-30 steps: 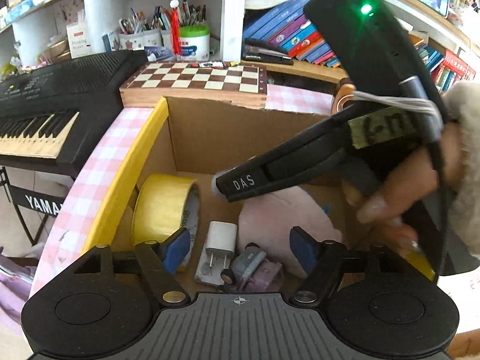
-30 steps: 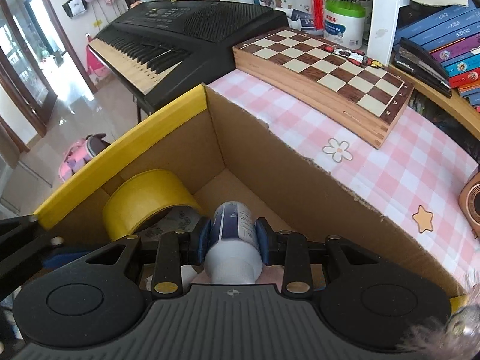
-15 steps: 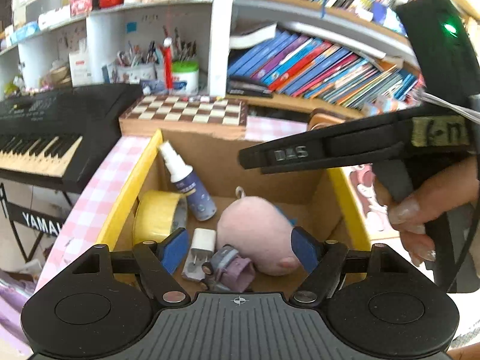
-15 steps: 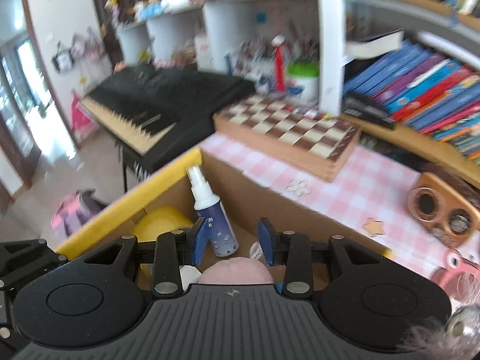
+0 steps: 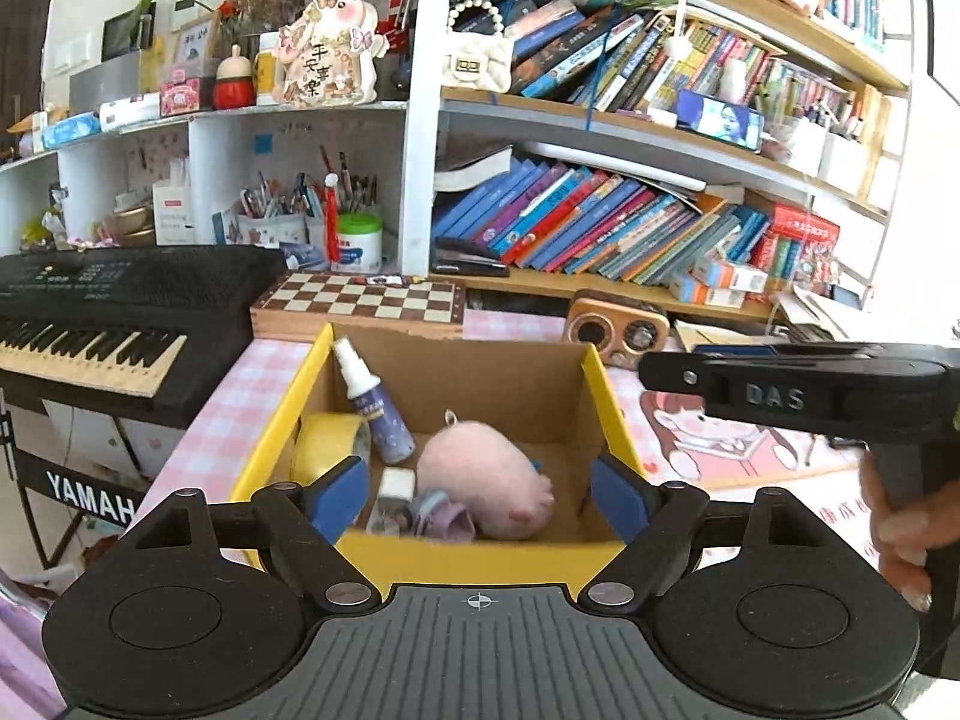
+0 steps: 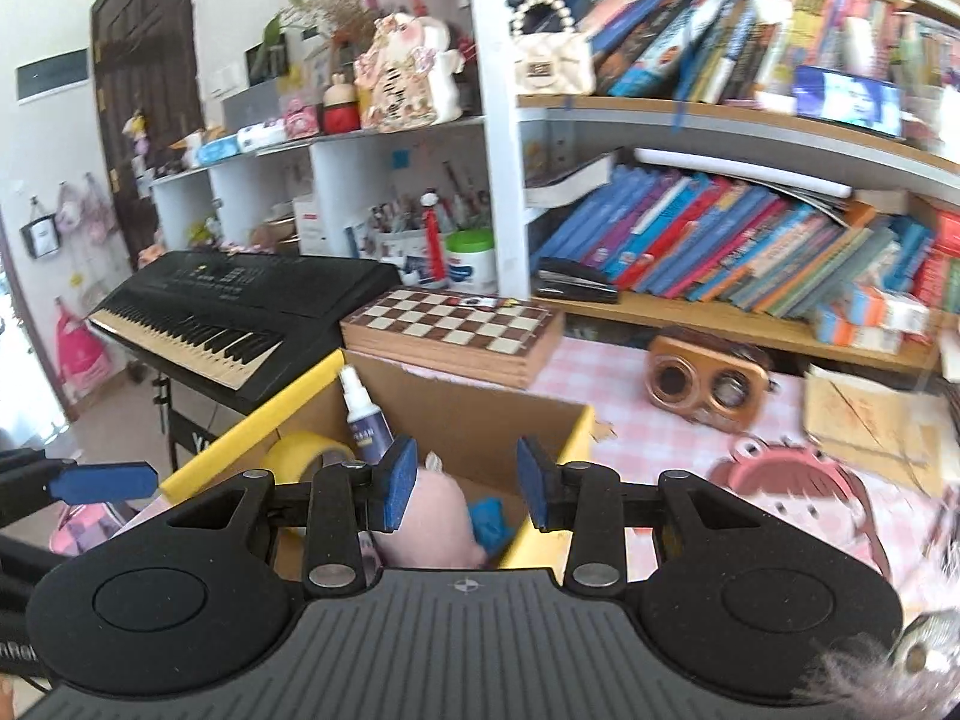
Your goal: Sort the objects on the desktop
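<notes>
a cluttered bookshelf is seen behind the desk, with a black keyboard at the left and a pink checked tablecloth spread over the desk. a chessboard is set just behind a cardboard box with yellow-edged flaps, and a small wooden speaker is placed to the right of the box, apart from it.

inside the box, a pink plush toy is laid near the middle, a yellow tape roll is stood against the left wall, and a spray bottle is leaned into the back left corner, tilted, its base just beside the tape. a white charger and a small purple item are lodged in front of the plush; what the purple item is cannot be told.

the left gripper is held above the box's near edge, spread wide and empty. the right gripper is also parted and carries nothing, hovering over the box's right side.

sorting appears well along, with several things already boxed. the risk from here is judged to lie in the bottle: it is only propped, so it could be tipped over onto the tape if the box is nudged or another object is dropped in. the near flap could also be caught by a low finger.
</notes>
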Demonstrator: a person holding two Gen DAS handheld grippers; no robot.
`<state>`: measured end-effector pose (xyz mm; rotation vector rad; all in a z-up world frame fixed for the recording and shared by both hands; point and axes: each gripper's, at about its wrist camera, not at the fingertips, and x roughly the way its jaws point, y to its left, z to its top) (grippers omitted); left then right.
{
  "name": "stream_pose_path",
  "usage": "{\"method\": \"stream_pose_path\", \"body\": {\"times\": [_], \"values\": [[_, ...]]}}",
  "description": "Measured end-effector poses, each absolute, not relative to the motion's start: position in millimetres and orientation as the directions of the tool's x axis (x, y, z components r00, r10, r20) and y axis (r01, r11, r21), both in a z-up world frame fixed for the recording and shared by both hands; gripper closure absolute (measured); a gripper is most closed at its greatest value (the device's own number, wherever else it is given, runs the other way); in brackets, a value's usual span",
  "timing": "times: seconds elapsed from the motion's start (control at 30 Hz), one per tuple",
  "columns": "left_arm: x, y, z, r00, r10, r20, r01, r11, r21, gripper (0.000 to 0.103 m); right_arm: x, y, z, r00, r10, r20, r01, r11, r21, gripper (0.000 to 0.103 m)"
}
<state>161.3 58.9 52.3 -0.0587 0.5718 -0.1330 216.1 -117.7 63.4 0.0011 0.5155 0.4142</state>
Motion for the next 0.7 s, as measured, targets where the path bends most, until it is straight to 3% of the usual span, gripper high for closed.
{"method": "stream_pose_path", "body": {"times": [0.23,0.47,0.7], "values": [[117.2,67.3,49.0,0.838,-0.156,-0.522,0.117,0.987,-0.107,0.019,150.3,-126.3,57.3,0.826,0.315,-0.467,-0.296,0.948,0.117,0.068],[81.6,69.1,42.7,0.863,-0.089,-0.498,0.051,0.995,-0.091,0.008,91.9,-131.6,43.2,0.864,0.223,-0.451,-0.208,0.975,0.083,0.064],[60.3,57.5,29.1,0.851,-0.077,-0.52,0.039,0.996,-0.082,0.008,49.5,-137.0,21.5,0.861,0.173,-0.478,-0.166,0.985,0.057,0.06]]}}
